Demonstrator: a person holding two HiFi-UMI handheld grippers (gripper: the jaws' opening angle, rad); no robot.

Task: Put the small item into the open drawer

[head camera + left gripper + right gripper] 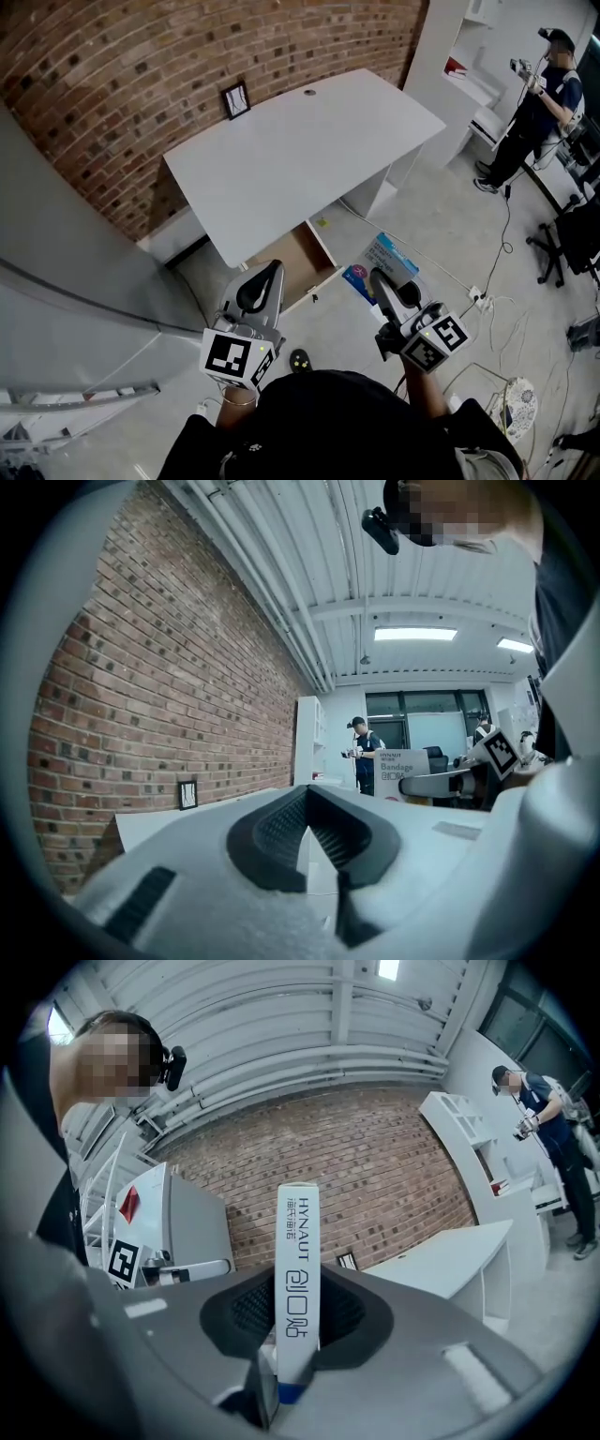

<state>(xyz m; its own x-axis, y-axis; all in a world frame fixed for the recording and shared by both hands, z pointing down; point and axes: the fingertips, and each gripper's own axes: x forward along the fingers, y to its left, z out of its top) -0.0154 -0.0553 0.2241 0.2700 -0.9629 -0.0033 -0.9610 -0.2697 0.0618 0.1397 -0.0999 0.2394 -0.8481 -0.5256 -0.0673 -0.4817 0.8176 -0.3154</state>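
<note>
Over floor (441,234): box (298,1269) within right gripper (382,281)

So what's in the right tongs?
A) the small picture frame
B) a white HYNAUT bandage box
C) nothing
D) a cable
B: the right gripper view shows the right tongs closed on the bandage box, which stands upright between the pads with its narrow printed edge facing the camera.
</note>
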